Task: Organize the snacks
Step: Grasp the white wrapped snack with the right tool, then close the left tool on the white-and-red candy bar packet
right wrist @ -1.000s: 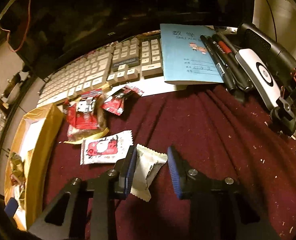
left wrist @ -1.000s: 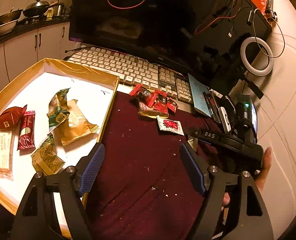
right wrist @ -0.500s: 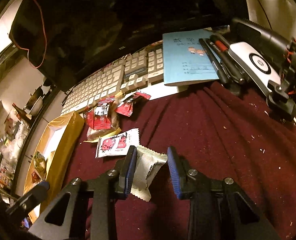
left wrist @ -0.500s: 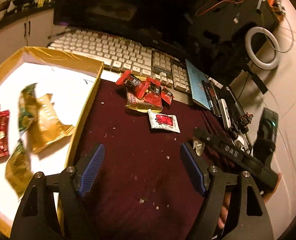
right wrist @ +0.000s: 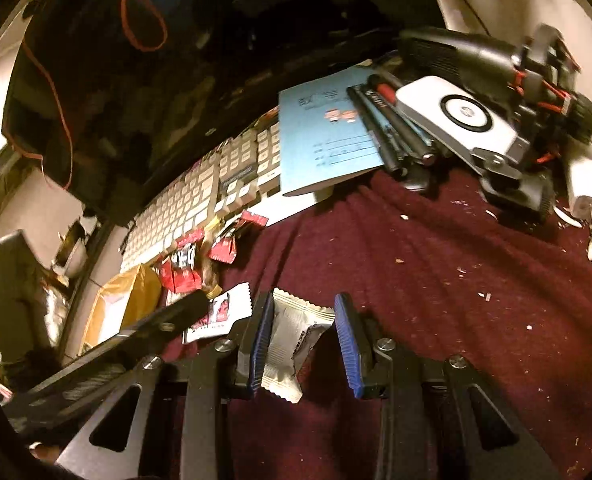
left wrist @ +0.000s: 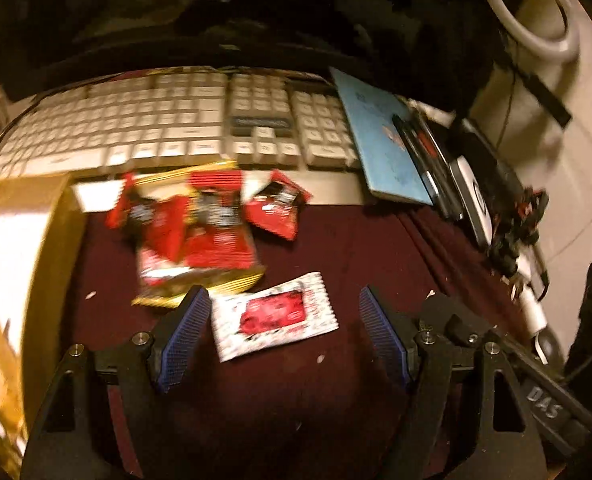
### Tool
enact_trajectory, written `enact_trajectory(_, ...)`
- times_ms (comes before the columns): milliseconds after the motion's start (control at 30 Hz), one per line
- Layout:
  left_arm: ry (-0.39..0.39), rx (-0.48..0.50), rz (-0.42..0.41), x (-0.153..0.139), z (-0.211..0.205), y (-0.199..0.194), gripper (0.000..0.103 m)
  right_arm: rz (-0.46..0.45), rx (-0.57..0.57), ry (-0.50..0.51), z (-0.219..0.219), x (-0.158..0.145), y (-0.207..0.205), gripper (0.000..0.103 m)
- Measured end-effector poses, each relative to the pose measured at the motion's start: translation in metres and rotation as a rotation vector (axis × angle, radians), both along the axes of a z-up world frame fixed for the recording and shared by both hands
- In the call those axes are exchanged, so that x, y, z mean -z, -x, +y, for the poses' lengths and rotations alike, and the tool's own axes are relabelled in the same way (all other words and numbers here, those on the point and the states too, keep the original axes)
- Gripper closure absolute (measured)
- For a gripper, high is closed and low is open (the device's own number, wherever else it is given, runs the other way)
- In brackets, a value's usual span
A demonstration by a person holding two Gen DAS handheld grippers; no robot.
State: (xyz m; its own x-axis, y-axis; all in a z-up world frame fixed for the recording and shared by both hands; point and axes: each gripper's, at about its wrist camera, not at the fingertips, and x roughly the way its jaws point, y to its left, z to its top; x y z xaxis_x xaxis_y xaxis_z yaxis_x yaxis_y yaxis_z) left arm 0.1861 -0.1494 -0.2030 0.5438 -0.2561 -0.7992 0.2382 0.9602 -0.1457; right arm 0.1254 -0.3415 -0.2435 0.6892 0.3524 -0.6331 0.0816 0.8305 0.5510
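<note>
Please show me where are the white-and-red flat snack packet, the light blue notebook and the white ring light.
white-and-red flat snack packet (left wrist: 274, 316), left wrist view, red printed centre.
light blue notebook (right wrist: 320, 140), right wrist view, cover middle.
white ring light (left wrist: 536, 38), left wrist view, lower rim.

One keyboard (left wrist: 200, 120); one blue notebook (left wrist: 380, 144); one white-and-red packet (left wrist: 274, 316); one pale packet (right wrist: 296, 340); two grippers.

Red-and-white packet (left wrist: 274, 316) lies flat on maroon cloth (left wrist: 356, 240), near heaped red snacks (left wrist: 200, 224).
</note>
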Motion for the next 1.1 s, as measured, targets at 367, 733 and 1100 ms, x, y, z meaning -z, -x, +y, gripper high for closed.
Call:
enact_trajectory(367,-0.018,0.157,0.052,0.011,-0.013,0.024,0.035,0.008,0.045,-0.041,-0.009,0.005,0.003,0.071)
enact_trajectory(733,0.208,0.130,0.118,0.005,0.025,0.051,0.038,0.009,0.064,-0.050,-0.014,0.006,0.005,0.071)
enact_trajectory(1100,0.143,0.034,0.064,0.000,0.018,0.024,0.037,0.010,0.031,-0.024,-0.005,0.004,0.003,0.071)
